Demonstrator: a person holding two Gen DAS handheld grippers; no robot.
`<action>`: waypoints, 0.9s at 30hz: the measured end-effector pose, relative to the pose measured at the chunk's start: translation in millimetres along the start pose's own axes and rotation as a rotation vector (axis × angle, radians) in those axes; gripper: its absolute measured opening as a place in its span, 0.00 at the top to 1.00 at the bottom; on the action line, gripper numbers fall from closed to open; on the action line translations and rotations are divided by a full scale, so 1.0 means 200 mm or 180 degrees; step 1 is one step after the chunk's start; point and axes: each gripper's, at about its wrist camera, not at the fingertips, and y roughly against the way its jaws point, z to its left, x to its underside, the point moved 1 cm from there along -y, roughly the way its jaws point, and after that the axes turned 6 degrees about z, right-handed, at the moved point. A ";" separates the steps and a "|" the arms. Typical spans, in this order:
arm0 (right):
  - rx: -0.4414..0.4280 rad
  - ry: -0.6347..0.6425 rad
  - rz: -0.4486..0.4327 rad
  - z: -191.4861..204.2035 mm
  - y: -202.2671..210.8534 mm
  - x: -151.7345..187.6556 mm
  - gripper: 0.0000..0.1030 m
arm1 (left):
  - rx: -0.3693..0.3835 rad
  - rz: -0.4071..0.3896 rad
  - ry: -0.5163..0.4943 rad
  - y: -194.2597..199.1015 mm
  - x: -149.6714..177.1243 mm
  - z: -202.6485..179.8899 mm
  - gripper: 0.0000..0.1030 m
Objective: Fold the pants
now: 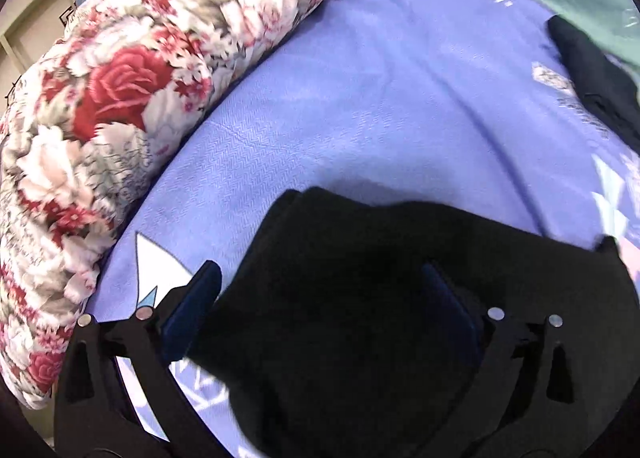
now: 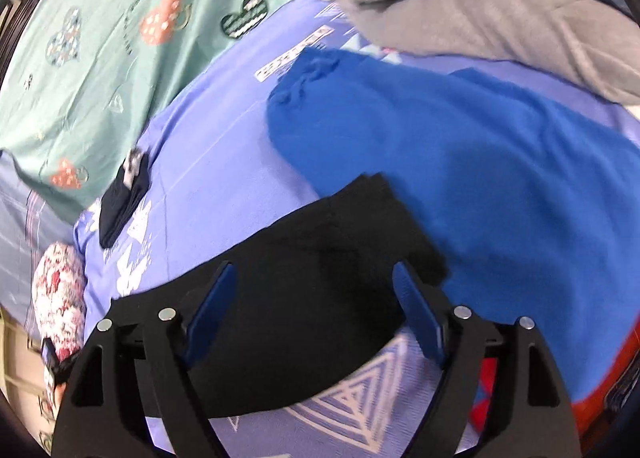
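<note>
The black pants (image 1: 360, 298) lie folded on the purple bedsheet (image 1: 380, 98). My left gripper (image 1: 320, 274) is open just above them, its blue fingers (image 1: 200, 298) spread to either side of the fabric. In the right wrist view the same black pants (image 2: 312, 278) lie under my right gripper (image 2: 316, 274), which is also open, its blue fingers (image 2: 212, 306) wide apart over the cloth. Neither gripper holds anything.
A floral quilt (image 1: 120, 98) lies rolled along the left. A small dark folded garment (image 1: 596, 78) lies at the right, also in the right wrist view (image 2: 124, 198). A blue garment (image 2: 460, 162), a grey one (image 2: 500, 6), a green sheet (image 2: 100, 38) and red cloth (image 2: 600, 390) surround the pants.
</note>
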 end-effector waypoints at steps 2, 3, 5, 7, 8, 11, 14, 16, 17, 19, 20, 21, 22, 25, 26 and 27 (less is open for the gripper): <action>0.0009 -0.0009 0.0027 -0.02 0.02 -0.01 0.21 | 0.0071 -0.0087 -0.0086 0.06 0.06 -0.02 0.02; -0.0025 -0.0015 0.0046 -0.03 0.04 0.00 0.21 | 0.0111 -0.0103 -0.0155 0.07 0.09 -0.05 0.02; -0.0113 0.0029 0.0082 -0.03 0.05 0.01 0.21 | 0.0081 -0.0096 -0.0296 0.06 0.15 -0.09 0.02; -0.0113 0.0138 0.0151 -0.02 0.02 0.03 0.21 | -0.0213 -0.0176 -0.0406 0.03 0.16 -0.13 0.02; -0.0108 0.0156 0.0212 -0.02 0.00 0.04 0.23 | -0.0376 -0.0201 -0.0445 0.00 0.17 -0.15 0.02; 0.0067 0.0102 0.0370 -0.05 -0.09 0.06 0.27 | -0.0571 -0.0242 -0.0475 -0.04 0.17 -0.19 0.02; 0.0203 0.0116 0.0288 -0.06 -0.09 0.06 0.27 | -0.0488 -0.0202 -0.0458 0.00 0.16 -0.13 0.02; 0.0072 0.0060 0.0258 -0.07 -0.04 0.05 0.27 | -0.0271 -0.0205 -0.0457 0.08 0.16 -0.11 0.02; 0.0036 0.0062 0.0245 -0.07 -0.02 0.05 0.27 | -0.0208 -0.0216 -0.0448 0.11 0.17 -0.10 0.02; -0.0017 0.0076 0.0271 -0.07 0.03 0.05 0.27 | -0.0053 -0.0237 -0.0407 0.19 0.20 -0.10 0.02; -0.0030 0.0074 0.0328 -0.08 0.04 0.06 0.26 | 0.0061 -0.0244 -0.0372 0.23 0.21 -0.09 0.02; -0.0038 0.0060 0.0397 -0.08 0.04 0.07 0.26 | 0.0200 -0.0248 -0.0343 0.27 0.23 -0.08 0.02; -0.0064 0.0044 0.0487 -0.09 0.03 0.08 0.26 | 0.0350 -0.0247 -0.0323 0.31 0.26 -0.09 0.02; -0.0152 -0.0015 0.0667 -0.11 -0.02 0.12 0.26 | 0.0702 -0.0193 -0.0358 0.38 0.32 -0.13 0.02; -0.0190 -0.0055 0.0690 -0.12 -0.03 0.13 0.26 | 0.0729 -0.0202 -0.0423 0.40 0.36 -0.17 0.02; -0.0188 -0.0062 0.0640 -0.11 -0.05 0.12 0.26 | 0.0723 -0.0208 -0.0502 0.42 0.39 -0.21 0.02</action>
